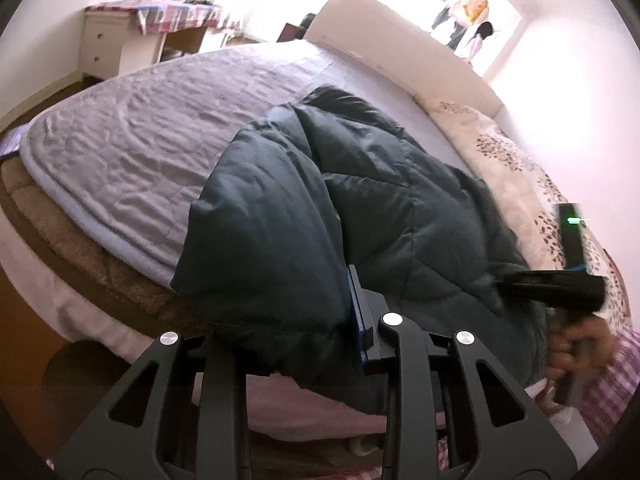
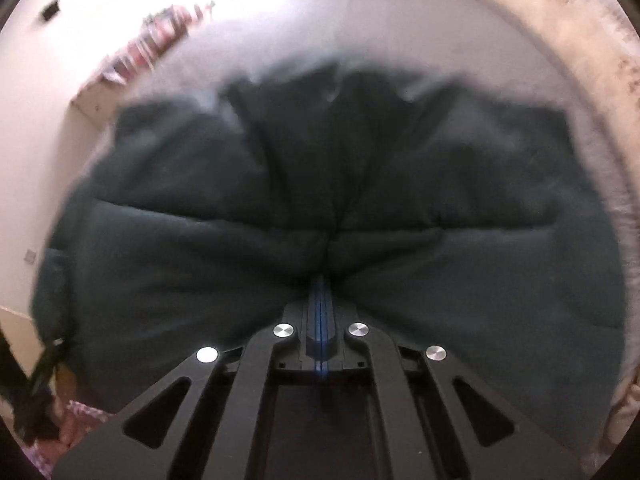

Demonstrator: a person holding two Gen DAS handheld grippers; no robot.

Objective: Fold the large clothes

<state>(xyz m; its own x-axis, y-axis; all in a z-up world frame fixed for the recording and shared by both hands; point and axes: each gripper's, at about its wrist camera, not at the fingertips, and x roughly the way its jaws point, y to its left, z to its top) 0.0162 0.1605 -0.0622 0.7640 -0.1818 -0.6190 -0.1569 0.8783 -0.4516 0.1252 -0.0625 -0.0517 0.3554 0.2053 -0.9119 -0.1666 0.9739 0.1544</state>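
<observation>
Jacket: we see a dark teal quilted puffer jacket (image 1: 320, 200) lying on the bed, bunched at the near edge and reaching toward the side where the floral quilt lies.
Bed: a grey quilted bedspread (image 1: 132, 148) covers it (a brown layer shows under it along the near edge); a cream floral quilt (image 1: 516, 184) runs along the far side.
Left tool: our left tool (image 1: 320, 320) grips a fold of the jacket at the bed's near edge; the blue pad (image 1: 357, 312) of one finger presses against the fabric, the other finger is hidden under it.
Right tool: our right tool (image 2: 319, 292) has its blue pads pressed together, tips sunk into a crease of the jacket; we cannot tell whether fabric is pinched between them (the view is blurred).
Right hand: in the left wrist view a hand (image 1: 576, 348) holds the right tool's handle at the jacket's right edge.
Room: a white dresser (image 1: 108, 44) with a checked cloth stands beyond the bed's far corner.
</observation>
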